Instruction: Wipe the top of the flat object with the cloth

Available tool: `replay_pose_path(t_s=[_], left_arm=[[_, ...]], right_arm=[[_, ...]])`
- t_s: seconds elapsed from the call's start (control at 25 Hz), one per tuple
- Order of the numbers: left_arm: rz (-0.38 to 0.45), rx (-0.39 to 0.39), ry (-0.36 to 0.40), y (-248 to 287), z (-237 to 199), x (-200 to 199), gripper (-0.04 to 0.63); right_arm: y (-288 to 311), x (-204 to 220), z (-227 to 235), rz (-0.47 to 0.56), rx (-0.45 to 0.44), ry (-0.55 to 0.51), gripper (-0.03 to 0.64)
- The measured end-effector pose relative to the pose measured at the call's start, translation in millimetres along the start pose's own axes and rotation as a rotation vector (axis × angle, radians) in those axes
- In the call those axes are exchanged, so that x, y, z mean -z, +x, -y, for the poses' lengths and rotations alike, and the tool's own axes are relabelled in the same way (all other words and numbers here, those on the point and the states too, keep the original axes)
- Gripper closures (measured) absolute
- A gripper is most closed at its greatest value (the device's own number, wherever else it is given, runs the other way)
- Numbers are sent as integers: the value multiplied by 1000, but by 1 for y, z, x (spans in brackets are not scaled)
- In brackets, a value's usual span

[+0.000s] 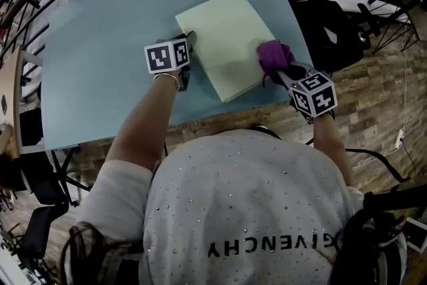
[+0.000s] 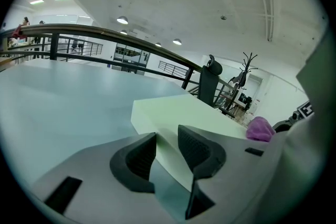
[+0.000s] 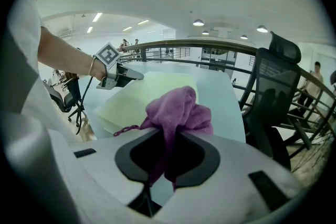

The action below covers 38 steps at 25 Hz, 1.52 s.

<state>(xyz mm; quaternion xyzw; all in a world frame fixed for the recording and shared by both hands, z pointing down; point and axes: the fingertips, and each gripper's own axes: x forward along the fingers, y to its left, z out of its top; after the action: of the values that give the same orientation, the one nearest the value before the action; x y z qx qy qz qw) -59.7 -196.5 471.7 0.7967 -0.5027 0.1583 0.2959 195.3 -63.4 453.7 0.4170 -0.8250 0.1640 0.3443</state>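
A pale green flat slab (image 1: 223,43) lies on the light blue table (image 1: 100,43), near its front edge. My left gripper (image 1: 189,43) sits at the slab's left edge, and in the left gripper view the slab (image 2: 178,110) runs between the pads, gripped by them (image 2: 167,152). My right gripper (image 1: 280,70) is shut on a bunched purple cloth (image 1: 273,55), which rests on the slab's near right corner. In the right gripper view the cloth (image 3: 178,110) bulges out of the jaws (image 3: 168,157) over the slab (image 3: 142,99), with the left gripper (image 3: 118,75) across it.
A black office chair (image 1: 327,30) stands just past the table's right edge, close to my right gripper. A dark railing (image 2: 105,34) curves behind the table. The table's front edge (image 1: 167,127) runs just below both grippers, with wood floor beyond.
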Motion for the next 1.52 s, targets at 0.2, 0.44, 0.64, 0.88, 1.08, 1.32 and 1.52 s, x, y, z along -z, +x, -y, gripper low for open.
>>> replay_pose_path(t_s=[0.2, 0.44, 0.64, 0.88, 1.08, 1.32, 1.52], left_arm=[[-1, -40, 3, -1, 0, -3, 456], [92, -133, -20, -12, -4, -5, 460], [174, -164, -133, -28, 2, -8, 495], [401, -128, -282, -89, 44, -21, 595], [361, -68, -213, -109, 135, 12, 595], [426, -53, -324, -106, 208, 18, 595], [474, -39, -279, -140, 242, 25, 595]], right_arm=[[-7, 7, 20, -44, -106, -31, 554], [-7, 4, 24, -72, -232, -141, 554], [-9, 7, 37, -80, -297, -199, 554], [-15, 10, 47, -93, -402, -172, 554], [-20, 8, 48, -100, -529, -148, 554], [-21, -2, 57, -62, -718, 87, 552], [-34, -51, 58, 120, -733, 158, 551]])
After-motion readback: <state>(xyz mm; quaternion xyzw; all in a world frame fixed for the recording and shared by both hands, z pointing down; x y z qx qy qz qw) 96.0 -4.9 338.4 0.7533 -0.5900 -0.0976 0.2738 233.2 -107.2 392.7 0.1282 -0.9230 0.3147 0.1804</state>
